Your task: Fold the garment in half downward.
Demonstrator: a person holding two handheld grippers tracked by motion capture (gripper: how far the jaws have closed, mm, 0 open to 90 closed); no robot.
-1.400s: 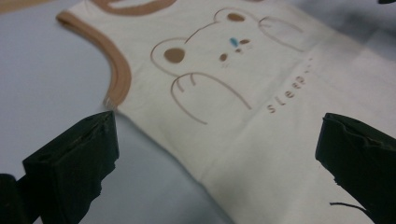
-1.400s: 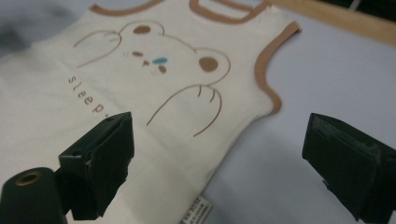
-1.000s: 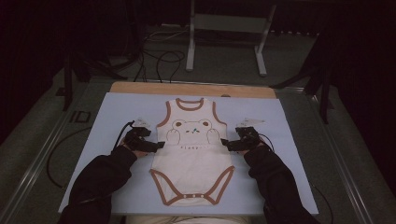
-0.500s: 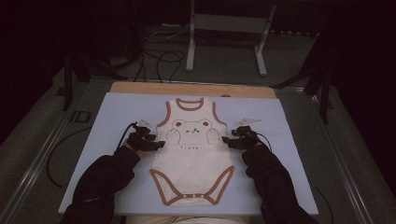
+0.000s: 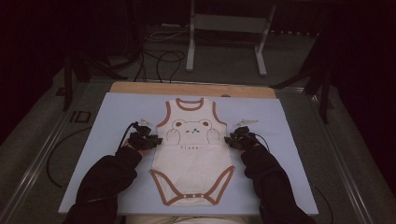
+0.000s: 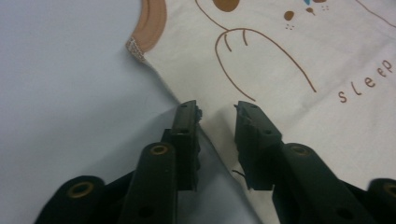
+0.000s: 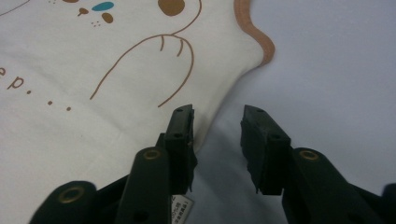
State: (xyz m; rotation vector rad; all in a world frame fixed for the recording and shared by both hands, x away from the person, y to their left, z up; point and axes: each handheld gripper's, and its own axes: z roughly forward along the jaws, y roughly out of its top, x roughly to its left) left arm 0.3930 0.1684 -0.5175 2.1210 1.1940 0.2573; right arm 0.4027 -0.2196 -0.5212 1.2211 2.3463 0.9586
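On pale blue mat (image 5: 116,112), white bodysuit (image 5: 191,158), wooden table edge (image 5: 140,87), dark room

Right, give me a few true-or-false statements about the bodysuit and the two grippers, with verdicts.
1. The bodysuit lies flat on the blue mat. True.
2. The left gripper is at the neck opening. False: it straddles the bodysuit's side edge below the armhole.
3. The right gripper has one jaw over fabric, one over mat. True.
4. The print shows a rabbit. False: it is a bear.
5. Both grippers' jaws have just been closing, with a gap between them. True.
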